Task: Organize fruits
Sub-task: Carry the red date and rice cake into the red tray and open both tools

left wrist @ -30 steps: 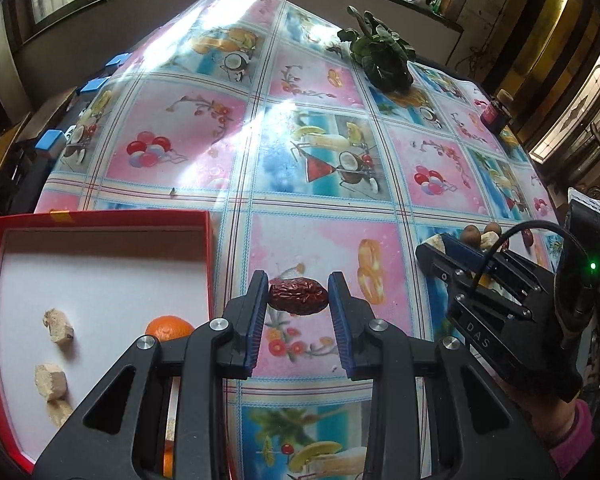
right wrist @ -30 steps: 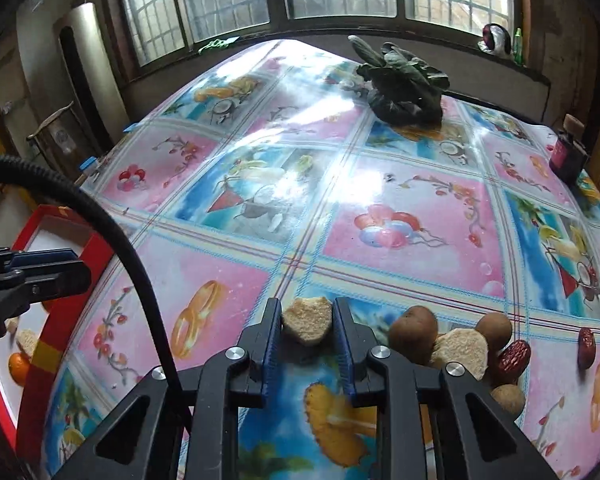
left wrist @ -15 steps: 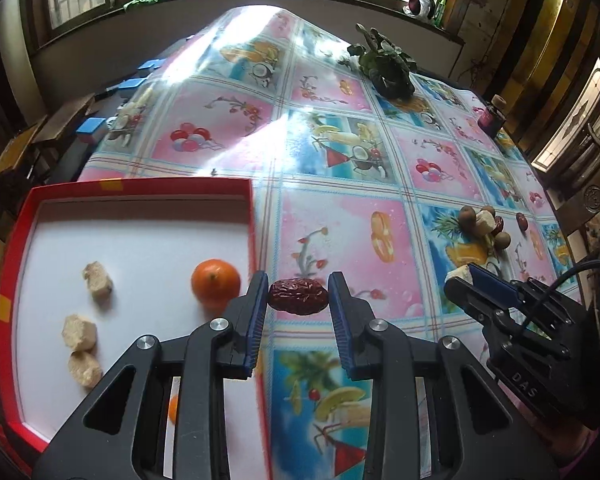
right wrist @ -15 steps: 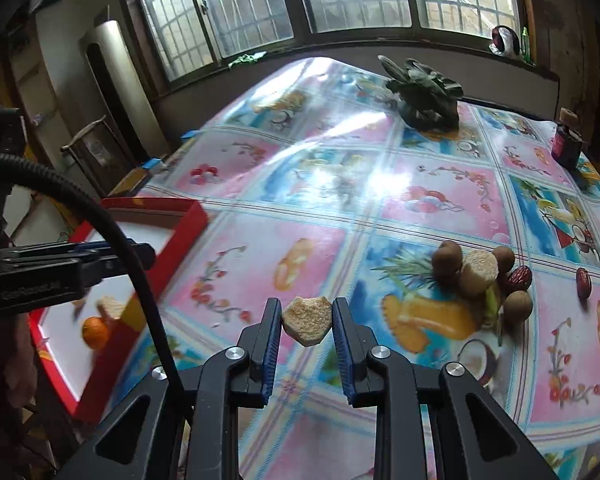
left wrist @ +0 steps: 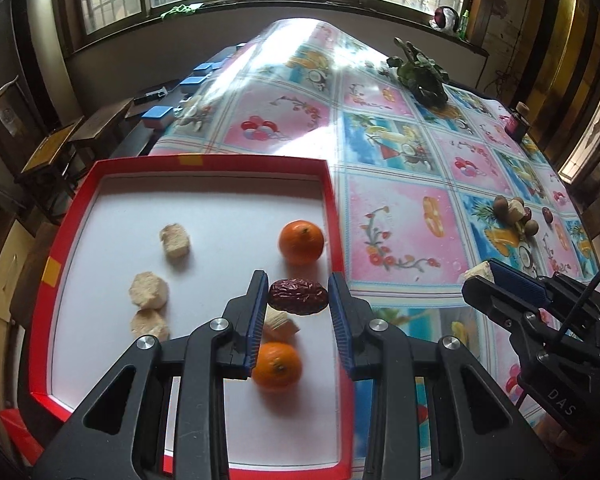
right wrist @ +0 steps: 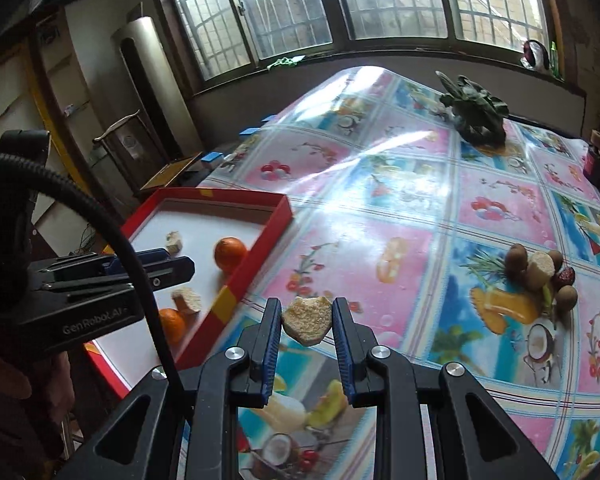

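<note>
My left gripper [left wrist: 298, 298] is shut on a dark red date [left wrist: 298, 297] and holds it above the right part of the red tray [left wrist: 334, 204]. The tray holds two oranges [left wrist: 301, 242], [left wrist: 277, 367] and several pale fruit chunks [left wrist: 175, 239]. My right gripper [right wrist: 307, 320] is shut on a pale fruit chunk [right wrist: 307, 319], above the table just right of the tray [right wrist: 236, 296]. It also shows in the left wrist view [left wrist: 485, 276]. A pile of loose fruits [right wrist: 538, 272] lies on the table at the right, also in the left wrist view [left wrist: 516, 214].
The table has a glossy fruit-print cloth [left wrist: 388, 224]. A leafy green vegetable [right wrist: 474, 114] lies at the far end, with a small dark jar [right wrist: 596, 160] at the far right. The tray overhangs the table's left edge; wooden chairs [left wrist: 56, 148] stand beyond it.
Both grippers have moved left toward the tray, each still holding its piece. The left gripper with the date has gone from the tray's right rim to above its inside.
</note>
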Demonstrator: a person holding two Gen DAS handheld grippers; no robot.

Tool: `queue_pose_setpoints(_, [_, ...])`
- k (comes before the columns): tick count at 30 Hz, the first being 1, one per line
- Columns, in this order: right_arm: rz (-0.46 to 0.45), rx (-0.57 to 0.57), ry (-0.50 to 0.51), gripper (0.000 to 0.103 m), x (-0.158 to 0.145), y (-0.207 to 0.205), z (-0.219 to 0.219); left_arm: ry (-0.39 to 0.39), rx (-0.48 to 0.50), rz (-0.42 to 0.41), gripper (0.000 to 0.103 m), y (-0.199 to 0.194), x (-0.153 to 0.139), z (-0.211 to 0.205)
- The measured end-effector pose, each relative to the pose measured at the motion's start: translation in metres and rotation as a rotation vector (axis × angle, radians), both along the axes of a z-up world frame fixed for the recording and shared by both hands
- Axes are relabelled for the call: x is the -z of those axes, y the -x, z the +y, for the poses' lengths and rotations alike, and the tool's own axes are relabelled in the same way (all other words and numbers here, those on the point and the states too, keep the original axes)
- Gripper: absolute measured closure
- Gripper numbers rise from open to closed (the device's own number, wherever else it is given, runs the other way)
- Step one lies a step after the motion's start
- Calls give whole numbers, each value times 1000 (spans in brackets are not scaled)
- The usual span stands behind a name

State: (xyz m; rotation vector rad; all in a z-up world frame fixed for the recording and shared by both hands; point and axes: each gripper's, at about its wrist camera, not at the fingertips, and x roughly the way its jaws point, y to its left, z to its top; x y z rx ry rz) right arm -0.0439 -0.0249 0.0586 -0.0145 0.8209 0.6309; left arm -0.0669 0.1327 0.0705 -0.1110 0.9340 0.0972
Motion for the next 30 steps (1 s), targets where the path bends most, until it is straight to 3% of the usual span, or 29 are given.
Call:
queue_pose_setpoints(20, [-5, -140, 50, 79, 2, 18, 80, 42, -147, 11, 73, 35, 16, 77])
queue_pose_setpoints(30, [9, -172, 76, 79, 11, 11, 104, 59, -172, 21, 73, 38, 27, 97])
